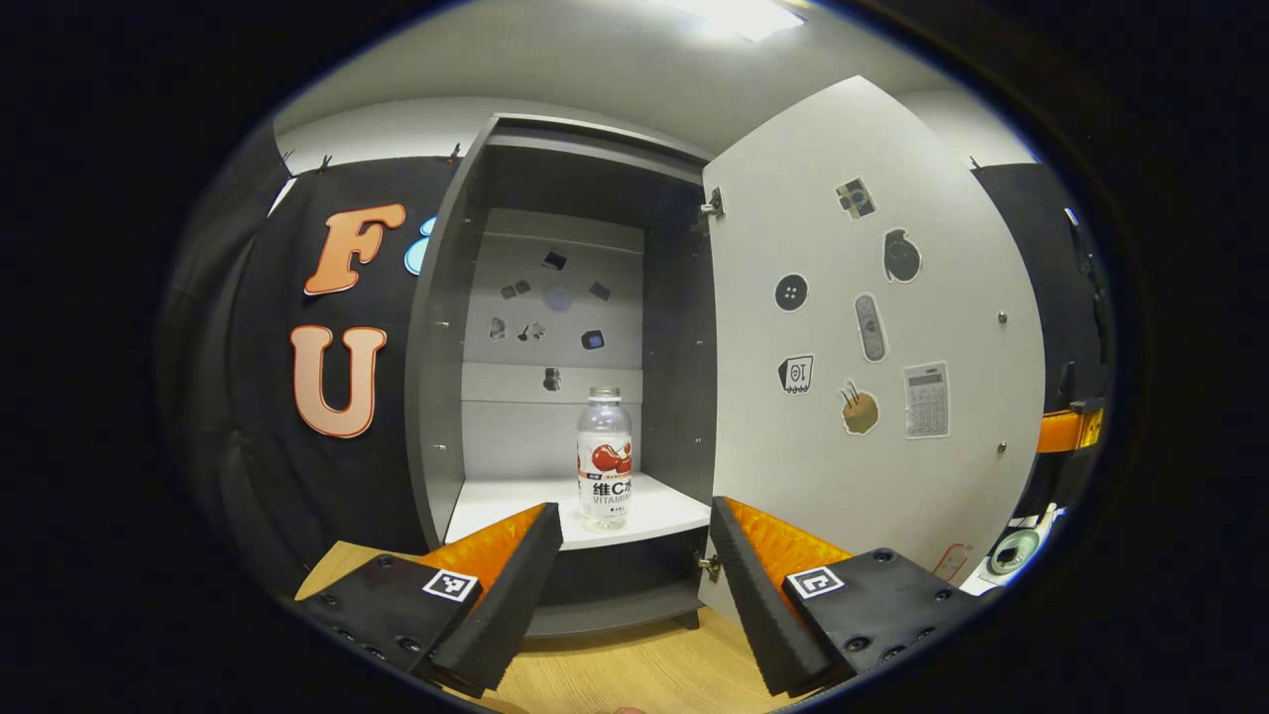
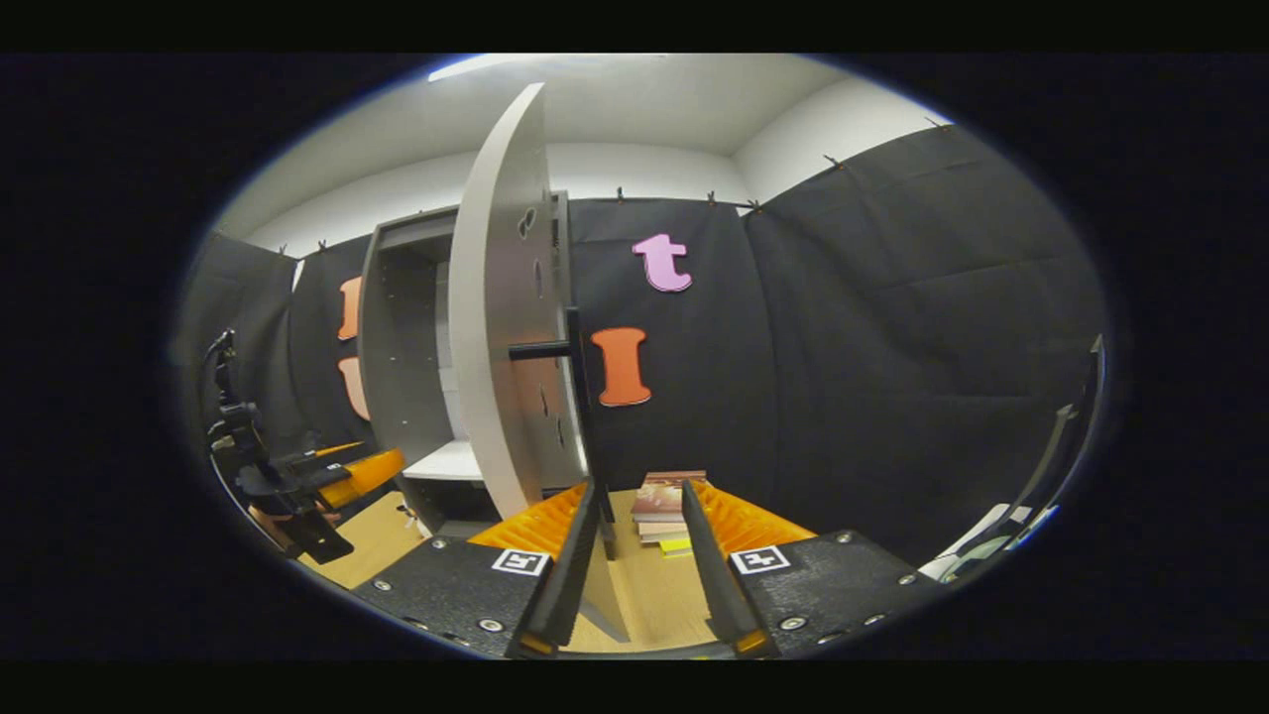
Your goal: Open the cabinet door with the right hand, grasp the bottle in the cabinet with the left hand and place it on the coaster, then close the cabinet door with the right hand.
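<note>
The grey cabinet (image 1: 441, 397) stands open, its white door (image 1: 872, 327) swung out to the right. A clear bottle (image 1: 605, 461) with a white cap and a red fruit label stands upright on the white shelf (image 1: 496, 511). My left gripper (image 1: 634, 516) is open in front of the shelf, and the bottle stands apart beyond the gap between its fingers. In the right gripper view the door (image 2: 501, 347) is seen edge-on. Its black bar handle (image 2: 585, 416) runs down between the fingers of my open right gripper (image 2: 636, 496), close by the left finger (image 2: 570, 535). A round greenish coaster (image 1: 1013, 550) lies at the far right.
The cabinet stands on a wooden tabletop (image 1: 634, 674). A stack of books (image 2: 666, 506) lies on the table behind the door. The left gripper and the hand holding it (image 2: 317, 481) appear at the left of the right gripper view. An orange gripper part (image 1: 1069, 431) pokes out past the door's edge.
</note>
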The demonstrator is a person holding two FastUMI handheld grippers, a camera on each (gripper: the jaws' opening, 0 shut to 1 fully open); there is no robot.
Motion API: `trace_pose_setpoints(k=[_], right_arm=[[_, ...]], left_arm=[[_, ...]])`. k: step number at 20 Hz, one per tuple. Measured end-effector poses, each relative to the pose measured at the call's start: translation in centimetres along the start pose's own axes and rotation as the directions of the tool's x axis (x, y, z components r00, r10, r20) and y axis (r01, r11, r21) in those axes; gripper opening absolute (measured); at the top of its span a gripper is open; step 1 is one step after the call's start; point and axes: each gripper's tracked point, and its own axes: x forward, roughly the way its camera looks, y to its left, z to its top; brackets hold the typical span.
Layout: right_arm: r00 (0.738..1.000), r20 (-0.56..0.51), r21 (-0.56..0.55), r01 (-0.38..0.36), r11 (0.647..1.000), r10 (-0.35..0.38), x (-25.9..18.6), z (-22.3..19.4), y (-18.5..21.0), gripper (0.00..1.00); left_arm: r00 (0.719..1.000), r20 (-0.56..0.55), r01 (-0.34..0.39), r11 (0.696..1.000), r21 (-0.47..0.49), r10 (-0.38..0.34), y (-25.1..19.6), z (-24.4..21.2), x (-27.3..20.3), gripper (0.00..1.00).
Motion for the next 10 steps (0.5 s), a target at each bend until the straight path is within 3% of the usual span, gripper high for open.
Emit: trace_pose_setpoints(k=[7, 10], right_arm=[[0.983, -0.043, -0.057, 0.173, 0.983, -0.176, -4.4, -0.4, -1.0, 0.61], [0.968, -0.036, -0.052, 0.245, 0.968, -0.247, -6.5, 0.0, 0.8, 0.75]], left_arm=[[0.999, -0.014, 0.031, 1.000, 0.000, -0.031, 1.1, -0.5, 0.8, 0.97], [0.999, -0.006, 0.040, 0.999, 0.008, -0.040, 2.0, -0.2, 1.8, 0.97]])
